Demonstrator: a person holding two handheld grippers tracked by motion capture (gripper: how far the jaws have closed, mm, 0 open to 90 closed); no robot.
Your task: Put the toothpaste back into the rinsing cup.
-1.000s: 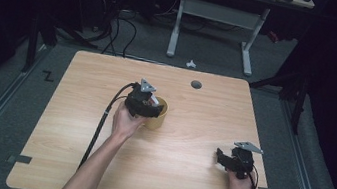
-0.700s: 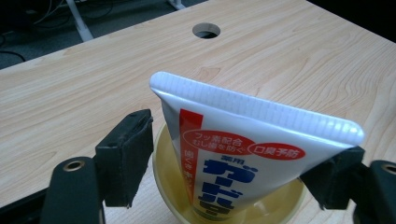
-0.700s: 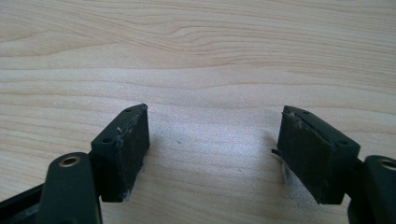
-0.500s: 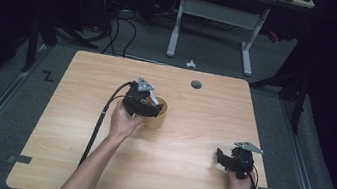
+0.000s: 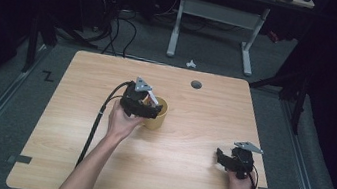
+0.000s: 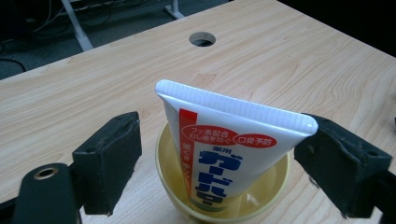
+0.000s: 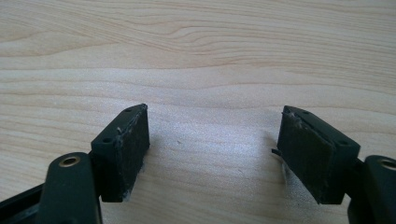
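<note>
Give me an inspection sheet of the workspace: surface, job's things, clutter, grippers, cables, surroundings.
Surface: light wooden table with a round cable hole.
Job's things: white toothpaste tube standing tilted, crimped end up, in a small yellow cup.
Clutter: nothing seen.
Grippers: left gripper open, jaws just opening, tube between them; right gripper open, over bare wood.
Cables: black cable trailing from the left gripper.
Surroundings: grey floor, white desk frame behind.

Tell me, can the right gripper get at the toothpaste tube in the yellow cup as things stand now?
Probably yes. The right gripper is open and holds nothing, with bare table toward the yellow cup. But the left gripper has just been opening around the toothpaste tube and crowds it.
</note>
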